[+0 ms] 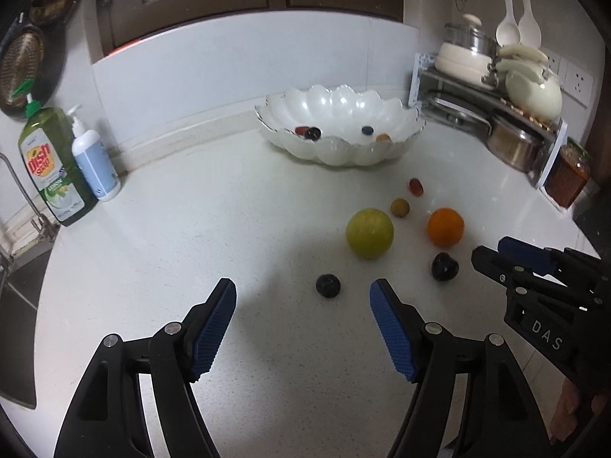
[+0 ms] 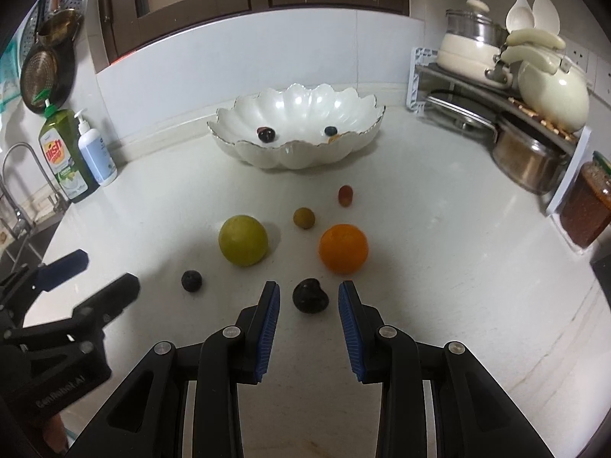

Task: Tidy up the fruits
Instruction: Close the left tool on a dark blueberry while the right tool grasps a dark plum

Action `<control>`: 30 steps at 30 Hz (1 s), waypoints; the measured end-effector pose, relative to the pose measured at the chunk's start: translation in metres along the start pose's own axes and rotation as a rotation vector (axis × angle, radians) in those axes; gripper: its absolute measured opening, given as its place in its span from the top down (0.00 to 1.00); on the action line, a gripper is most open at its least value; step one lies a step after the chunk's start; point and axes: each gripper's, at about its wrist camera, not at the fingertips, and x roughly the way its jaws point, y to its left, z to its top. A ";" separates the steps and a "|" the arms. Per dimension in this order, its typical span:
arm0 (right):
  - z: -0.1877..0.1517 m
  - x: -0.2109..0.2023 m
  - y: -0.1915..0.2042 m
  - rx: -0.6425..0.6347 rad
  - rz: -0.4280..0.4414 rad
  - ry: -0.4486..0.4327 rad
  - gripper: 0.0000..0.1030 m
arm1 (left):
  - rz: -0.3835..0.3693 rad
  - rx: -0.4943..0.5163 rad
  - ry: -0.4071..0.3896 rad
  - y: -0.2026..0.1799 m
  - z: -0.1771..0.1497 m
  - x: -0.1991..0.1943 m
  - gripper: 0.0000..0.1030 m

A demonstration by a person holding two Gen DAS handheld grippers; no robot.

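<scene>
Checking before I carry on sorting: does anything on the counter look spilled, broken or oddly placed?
Nothing spilled or broken. Six fruits lie loose on the counter, among them the orange and the green fruit; the scalloped white bowl stands upright, holding a few small fruits.

On the tabletop [image 2: 439, 267], the white scalloped bowl [image 2: 294, 152] stands at the back with small fruits in it. Before it lie the green round fruit [image 2: 243, 240] at left, the orange [image 2: 343, 247] at right, and the small yellowish fruit [image 2: 304, 218] between them.
</scene>
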 end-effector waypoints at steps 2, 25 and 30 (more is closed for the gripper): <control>-0.001 0.007 0.001 -0.003 0.001 0.014 0.68 | -0.008 0.010 0.001 -0.002 0.000 0.005 0.30; -0.002 0.056 -0.002 0.002 -0.001 0.113 0.68 | -0.059 0.040 0.104 -0.014 -0.001 0.068 0.43; -0.002 0.060 -0.001 -0.001 0.004 0.118 0.68 | -0.056 0.038 0.118 -0.015 -0.002 0.075 0.50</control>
